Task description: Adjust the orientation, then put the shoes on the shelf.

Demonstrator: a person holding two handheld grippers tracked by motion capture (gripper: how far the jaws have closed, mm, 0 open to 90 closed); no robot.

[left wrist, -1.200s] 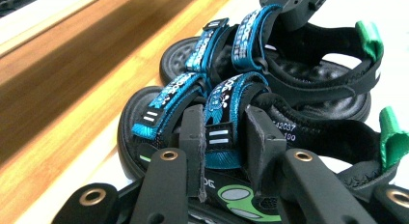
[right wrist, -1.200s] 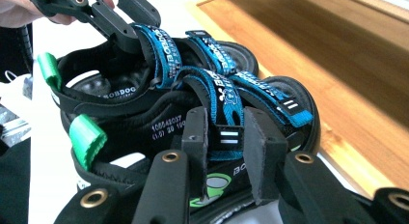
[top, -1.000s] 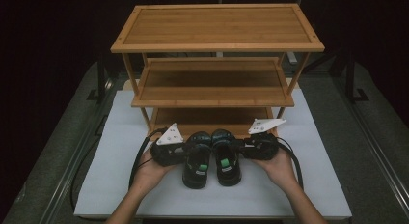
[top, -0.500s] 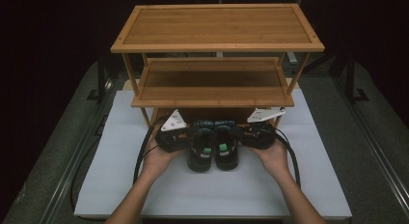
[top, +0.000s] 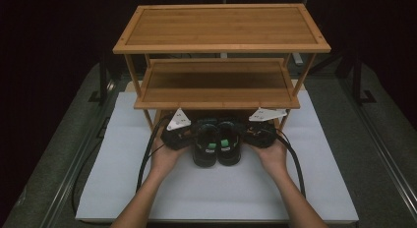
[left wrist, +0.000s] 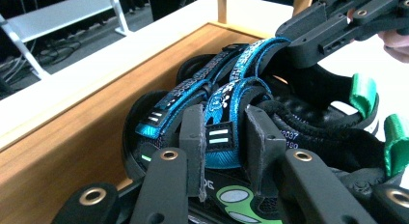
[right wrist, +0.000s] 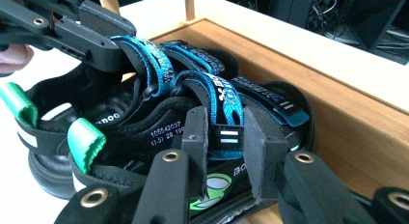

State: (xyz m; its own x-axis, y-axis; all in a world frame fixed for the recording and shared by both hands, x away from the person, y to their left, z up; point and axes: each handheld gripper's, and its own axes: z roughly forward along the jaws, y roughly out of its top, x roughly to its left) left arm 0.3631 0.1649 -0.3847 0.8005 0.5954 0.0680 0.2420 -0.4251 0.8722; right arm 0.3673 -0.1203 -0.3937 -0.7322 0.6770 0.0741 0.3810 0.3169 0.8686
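Both sandals half onto the rack's bottom shelf [left wrist: 72, 137]: left claw [left wrist: 223, 151] and right claw [right wrist: 225, 147] each clamped on a blue strap, heels still over the desk [top: 147, 188].

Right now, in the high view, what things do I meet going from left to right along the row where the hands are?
Left hand → left gripper → left sandal → right sandal → right gripper → right hand.

Dark room, grey floor [top: 59, 139]
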